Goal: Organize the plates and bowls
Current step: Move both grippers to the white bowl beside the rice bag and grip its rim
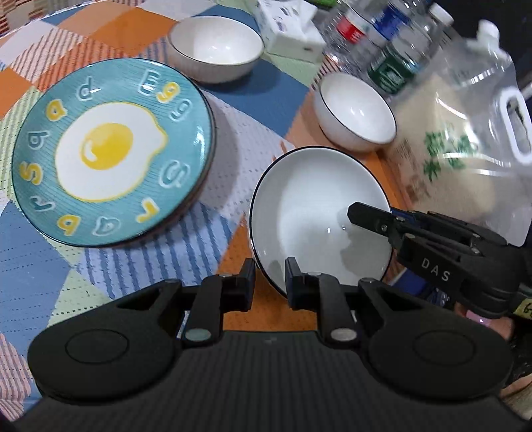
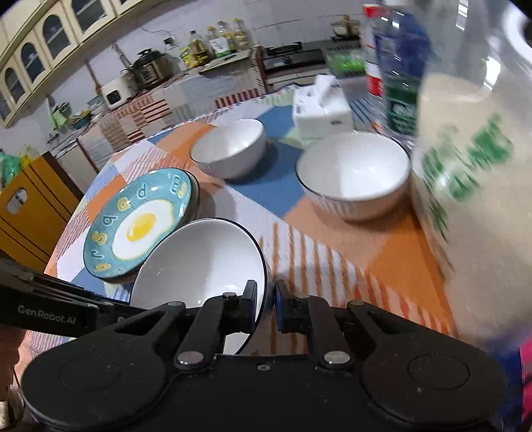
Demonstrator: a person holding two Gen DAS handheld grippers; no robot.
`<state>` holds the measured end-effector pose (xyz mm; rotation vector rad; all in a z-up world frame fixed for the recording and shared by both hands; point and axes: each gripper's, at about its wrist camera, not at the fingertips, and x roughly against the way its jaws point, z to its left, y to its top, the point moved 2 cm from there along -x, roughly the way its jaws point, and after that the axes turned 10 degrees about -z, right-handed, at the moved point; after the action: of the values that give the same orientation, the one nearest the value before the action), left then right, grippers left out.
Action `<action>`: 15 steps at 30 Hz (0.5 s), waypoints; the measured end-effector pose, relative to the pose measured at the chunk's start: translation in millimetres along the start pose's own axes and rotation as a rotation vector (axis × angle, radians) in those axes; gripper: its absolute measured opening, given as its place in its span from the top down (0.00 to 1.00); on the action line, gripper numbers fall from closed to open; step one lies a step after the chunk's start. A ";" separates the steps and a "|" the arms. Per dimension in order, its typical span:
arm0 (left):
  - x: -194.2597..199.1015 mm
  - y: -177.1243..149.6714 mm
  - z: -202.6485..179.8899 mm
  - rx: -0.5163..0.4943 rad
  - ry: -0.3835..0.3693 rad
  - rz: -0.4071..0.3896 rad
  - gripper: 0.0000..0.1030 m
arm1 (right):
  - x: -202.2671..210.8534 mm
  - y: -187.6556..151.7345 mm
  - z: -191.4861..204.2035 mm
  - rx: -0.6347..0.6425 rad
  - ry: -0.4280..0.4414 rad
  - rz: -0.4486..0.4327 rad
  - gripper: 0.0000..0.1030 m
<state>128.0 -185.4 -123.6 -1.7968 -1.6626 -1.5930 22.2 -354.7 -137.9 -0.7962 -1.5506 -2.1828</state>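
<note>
A white bowl with a dark rim (image 1: 316,216) is tilted above the table, held by both grippers. My left gripper (image 1: 270,282) is shut on its near rim. My right gripper (image 2: 266,300) is shut on its right rim (image 2: 206,262); it shows from the side in the left wrist view (image 1: 369,216). A teal fried-egg plate (image 1: 109,149) lies to the left, atop another dish (image 2: 139,222). Two more white bowls stand on the table: one far (image 1: 214,46) (image 2: 229,151), one right (image 1: 355,111) (image 2: 354,172).
A large clear rice jug (image 1: 465,146) (image 2: 475,186) stands close on the right. Water bottles (image 1: 382,36) and a tissue box (image 1: 289,30) (image 2: 321,106) stand behind. The patchwork tablecloth's edge (image 2: 71,212) drops off left. Kitchen counters lie beyond.
</note>
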 end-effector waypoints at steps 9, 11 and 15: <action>-18.6 11.2 7.4 0.024 0.025 -0.012 0.84 | -26.4 9.5 0.8 0.057 0.006 0.026 0.86; -24.1 12.2 6.4 0.017 0.033 -0.009 0.84 | -32.2 10.5 -0.5 0.084 0.003 0.033 0.86; -32.1 13.6 4.7 0.003 0.050 -0.006 0.84 | -43.7 12.5 -5.6 0.098 0.010 0.049 0.86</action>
<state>148.8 -204.8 -144.2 -1.7378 -1.6485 -1.6233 62.1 -366.0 -157.1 -0.7828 -1.6028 -2.0559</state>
